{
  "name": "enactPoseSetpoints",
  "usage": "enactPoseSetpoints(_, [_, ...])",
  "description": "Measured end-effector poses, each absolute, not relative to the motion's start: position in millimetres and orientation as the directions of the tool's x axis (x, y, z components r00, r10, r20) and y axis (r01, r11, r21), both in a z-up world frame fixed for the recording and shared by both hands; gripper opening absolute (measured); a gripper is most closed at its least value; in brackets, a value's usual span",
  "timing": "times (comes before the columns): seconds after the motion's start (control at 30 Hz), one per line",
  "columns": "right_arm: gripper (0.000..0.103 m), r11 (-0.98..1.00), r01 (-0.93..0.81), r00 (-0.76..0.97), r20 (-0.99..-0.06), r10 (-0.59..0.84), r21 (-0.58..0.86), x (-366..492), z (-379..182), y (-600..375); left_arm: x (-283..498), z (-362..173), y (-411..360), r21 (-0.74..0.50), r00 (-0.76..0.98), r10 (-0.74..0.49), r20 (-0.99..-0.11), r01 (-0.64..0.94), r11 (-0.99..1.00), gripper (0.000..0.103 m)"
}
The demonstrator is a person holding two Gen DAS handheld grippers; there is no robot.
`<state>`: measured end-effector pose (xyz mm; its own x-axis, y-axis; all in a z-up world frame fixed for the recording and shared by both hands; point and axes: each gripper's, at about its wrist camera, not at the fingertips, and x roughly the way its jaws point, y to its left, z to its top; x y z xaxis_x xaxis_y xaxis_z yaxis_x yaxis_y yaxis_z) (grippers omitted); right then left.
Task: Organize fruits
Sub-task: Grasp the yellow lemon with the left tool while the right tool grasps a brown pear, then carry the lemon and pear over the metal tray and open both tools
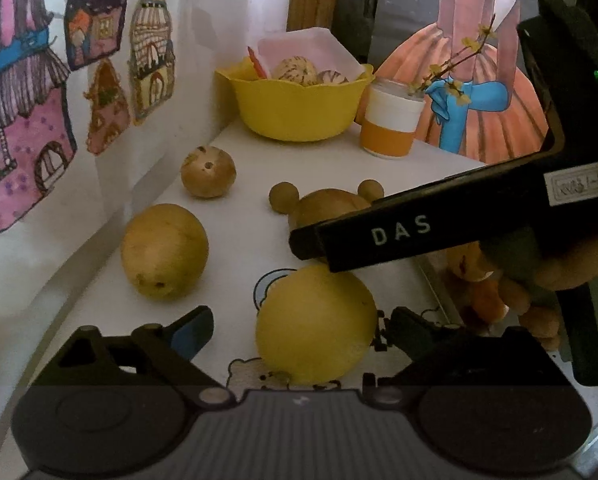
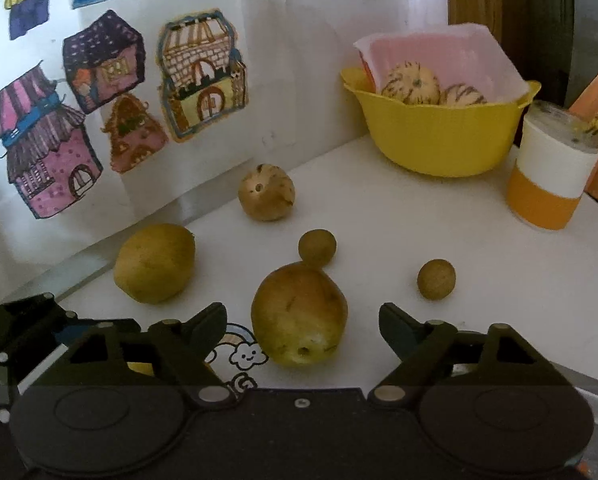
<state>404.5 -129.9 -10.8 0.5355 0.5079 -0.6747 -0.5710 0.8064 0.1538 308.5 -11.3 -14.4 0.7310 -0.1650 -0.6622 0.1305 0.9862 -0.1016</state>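
My left gripper (image 1: 299, 328) is open, low over the white table, with a yellow round fruit (image 1: 315, 324) between its fingers; the right finger is close to it and the left finger stands clear. My right gripper (image 2: 303, 322) is open around a yellow-brown pear (image 2: 299, 314) without touching it. On the table lie another yellow-brown fruit (image 2: 155, 262), a striped round fruit (image 2: 266, 192) and two small brown balls (image 2: 317, 248) (image 2: 436, 279). At the back, a yellow bowl (image 2: 439, 140) holds two striped fruits.
An orange and white cup (image 2: 547, 176) with a twig stands right of the bowl. A wall with house drawings (image 2: 79, 140) runs along the left. The right gripper's black body (image 1: 419, 228) crosses the left wrist view, with fingers of a hand (image 1: 539, 316) beneath it.
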Motion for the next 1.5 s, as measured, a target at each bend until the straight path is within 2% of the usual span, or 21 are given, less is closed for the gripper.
enactPoseSetpoints(0.2, [0.070, 0.800, -0.578, 0.514, -0.688, 0.512, 0.164, 407.2, -18.3, -123.6, 311.7, -17.7, -11.2, -0.113, 0.729, -0.182, -0.660, 0.143, 0.983, 0.083])
enactPoseSetpoints(0.37, [0.055, 0.808, -0.556, 0.509, -0.688, 0.518, 0.197, 413.1, -19.9, -123.8, 311.7, -15.8, -13.5, -0.127, 0.729, -0.208, -0.652, 0.165, 0.978, 0.063])
enactPoseSetpoints(0.73, [0.054, 0.803, -0.543, 0.506, -0.667, 0.546, 0.246, 400.1, -19.1, -130.4, 296.1, -11.8, -11.3, -0.138, 0.728, -0.204, -0.655, 0.151, 0.979, 0.062])
enactPoseSetpoints(1.13, [0.054, 0.780, -0.541, 0.544, -0.576, 0.610, 0.315, 356.8, 2.3, -159.1, 261.6, 10.4, -13.0, -0.139, 0.751, -0.197, -0.630, 0.140, 0.980, 0.062])
enactPoseSetpoints(1.5, [0.054, 0.829, -0.496, 0.649, -0.523, 0.552, 0.259, 304.5, 41.5, -240.8, 243.3, 34.4, -58.3, -0.155, 0.759, -0.269, -0.593, 0.221, 0.963, 0.062])
